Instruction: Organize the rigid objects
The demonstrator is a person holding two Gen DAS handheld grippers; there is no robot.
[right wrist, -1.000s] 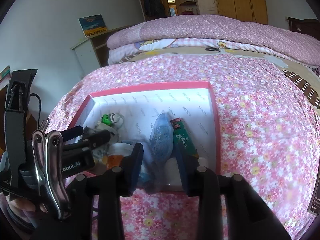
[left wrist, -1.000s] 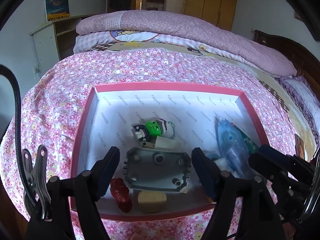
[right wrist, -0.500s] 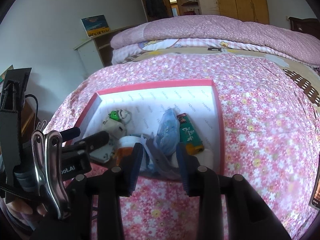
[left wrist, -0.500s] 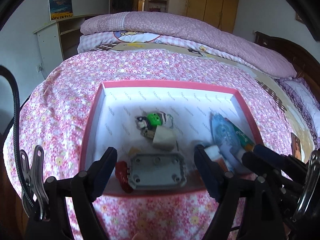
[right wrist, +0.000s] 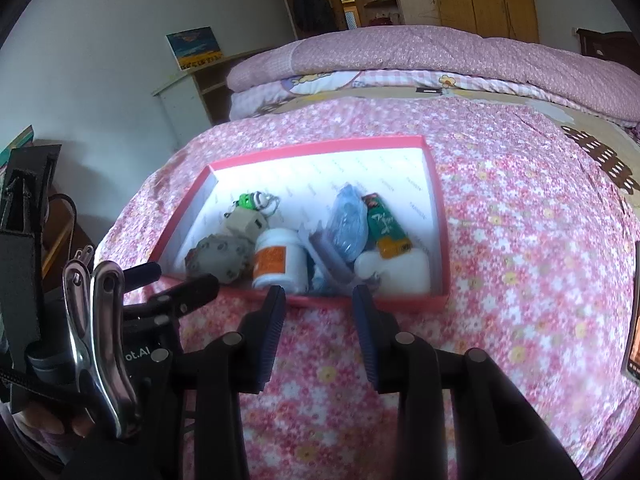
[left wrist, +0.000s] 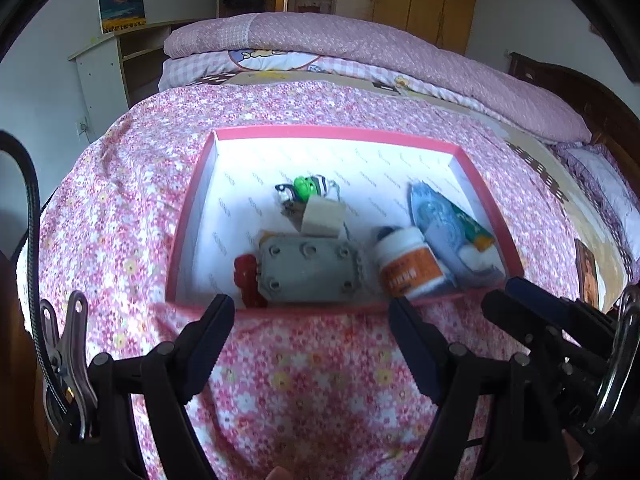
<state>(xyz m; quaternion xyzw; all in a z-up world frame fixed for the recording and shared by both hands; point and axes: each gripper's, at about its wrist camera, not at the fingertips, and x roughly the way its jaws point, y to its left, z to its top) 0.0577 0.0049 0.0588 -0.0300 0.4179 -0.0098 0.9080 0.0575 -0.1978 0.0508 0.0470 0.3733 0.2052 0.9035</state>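
Observation:
A pink-rimmed box point(left wrist: 332, 133) point(right wrist: 320, 146) lies on the flowered bedspread. It holds a grey plate with holes point(left wrist: 308, 270) point(right wrist: 218, 258), a red toy point(left wrist: 248, 280), a white bottle with an orange label point(left wrist: 408, 264) point(right wrist: 280, 262), a beige cube point(left wrist: 322, 220), a green toy point(left wrist: 306, 188) point(right wrist: 245, 201), a blue plastic pack point(left wrist: 436, 220) point(right wrist: 348, 220) and a green tube point(right wrist: 386, 226). My left gripper point(left wrist: 310, 316) stands open just short of the box's near wall. Beside it, my right gripper point(right wrist: 318, 296) is open with a narrower gap. Neither holds anything.
Folded pink quilts point(left wrist: 360, 48) lie at the bed's far end. A white shelf unit point(left wrist: 108, 68) stands at the left and a dark headboard point(left wrist: 580, 92) at the right. A small picture card point(left wrist: 586, 268) lies on the bedspread right of the box.
Both grippers have drawn back from the box. Their fingers were over the things inside and now hang over the bedspread in front of its near wall. The gaps are unchanged.

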